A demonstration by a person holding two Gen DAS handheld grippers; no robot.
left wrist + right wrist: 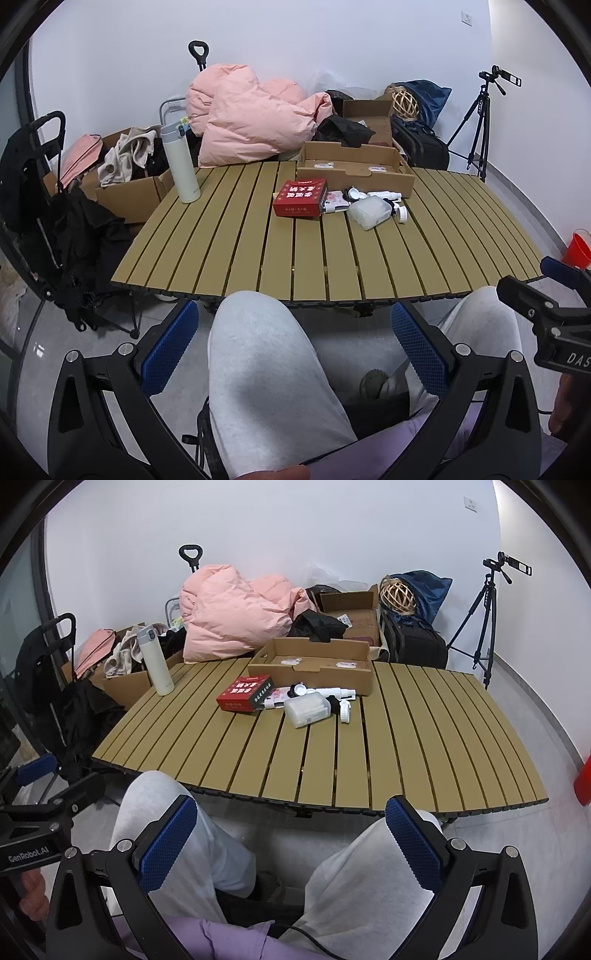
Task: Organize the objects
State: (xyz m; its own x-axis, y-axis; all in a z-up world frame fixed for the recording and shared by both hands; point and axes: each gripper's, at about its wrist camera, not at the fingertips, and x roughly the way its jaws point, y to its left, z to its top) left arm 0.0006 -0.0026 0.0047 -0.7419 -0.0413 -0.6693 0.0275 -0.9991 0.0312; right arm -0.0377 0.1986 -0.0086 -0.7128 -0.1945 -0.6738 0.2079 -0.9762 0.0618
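On the slatted tan table [229, 251] [424, 738] lie a red box [300, 197] [245, 695], a clear plastic container [369, 213] [307, 709], and small white bottles and caps [400, 213] [343, 698] in a loose cluster. A shallow open cardboard tray [354, 170] [314, 664] stands behind them. A tall white flask [180, 164] [155, 661] is upright at the table's left. My left gripper [293, 350] and my right gripper [291, 843] are both open and empty, held low over the person's knees, short of the table's near edge.
Behind the table sit a pink duvet [243, 118], cardboard boxes of clothes [125, 177], a black bag [421, 144] and a woven ball [404, 103]. A tripod with a camera [480, 125] stands at right, a red bucket [578, 249] on the floor, a dark folding cart [40, 184] at left.
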